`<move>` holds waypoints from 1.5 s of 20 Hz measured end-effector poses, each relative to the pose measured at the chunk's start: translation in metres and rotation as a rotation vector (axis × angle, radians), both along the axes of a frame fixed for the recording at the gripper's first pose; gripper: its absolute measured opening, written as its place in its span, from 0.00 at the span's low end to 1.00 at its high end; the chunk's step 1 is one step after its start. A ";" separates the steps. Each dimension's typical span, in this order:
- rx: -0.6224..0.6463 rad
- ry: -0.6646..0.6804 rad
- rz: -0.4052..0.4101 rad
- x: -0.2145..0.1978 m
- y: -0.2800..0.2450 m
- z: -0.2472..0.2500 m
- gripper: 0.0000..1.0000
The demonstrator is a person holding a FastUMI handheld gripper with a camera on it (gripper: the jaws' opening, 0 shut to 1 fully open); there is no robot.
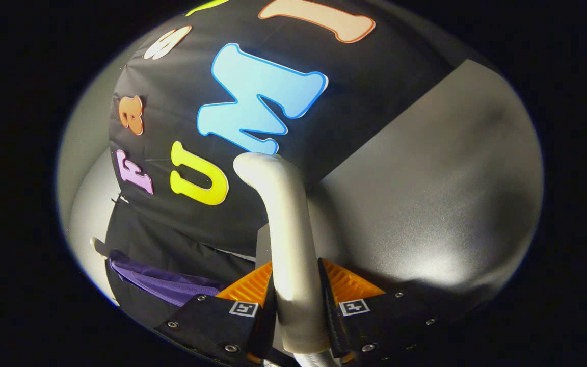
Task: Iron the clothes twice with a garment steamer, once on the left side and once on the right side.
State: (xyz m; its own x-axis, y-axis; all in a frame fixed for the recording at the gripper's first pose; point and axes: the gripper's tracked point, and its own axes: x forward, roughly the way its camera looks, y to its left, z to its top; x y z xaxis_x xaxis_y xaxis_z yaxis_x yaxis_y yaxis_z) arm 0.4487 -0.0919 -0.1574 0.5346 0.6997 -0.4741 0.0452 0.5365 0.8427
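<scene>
Gripper view: gripper (296, 300) around steamer (286, 229)

The steamer (286, 239) has its head turned away past the bend, and its lower end is hidden between the gripper (296, 300) fingers pressing on its handle. The purple garment (161, 283) is partly behind the left finger (222, 316), its shape unclear

The gripper (296, 293) clamps both fingers on the white garment steamer (286, 234) handle, which rises and curves over ahead (head turned away). A purple garment (163, 283) hangs beyond the left finger.
</scene>
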 end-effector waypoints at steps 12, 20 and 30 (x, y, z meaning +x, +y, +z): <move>-0.141 -0.113 0.011 -0.043 0.006 0.016 0.34; -0.190 -0.204 -0.053 -0.136 0.033 0.061 0.35; -0.383 -0.358 -0.203 -0.258 0.100 0.106 0.34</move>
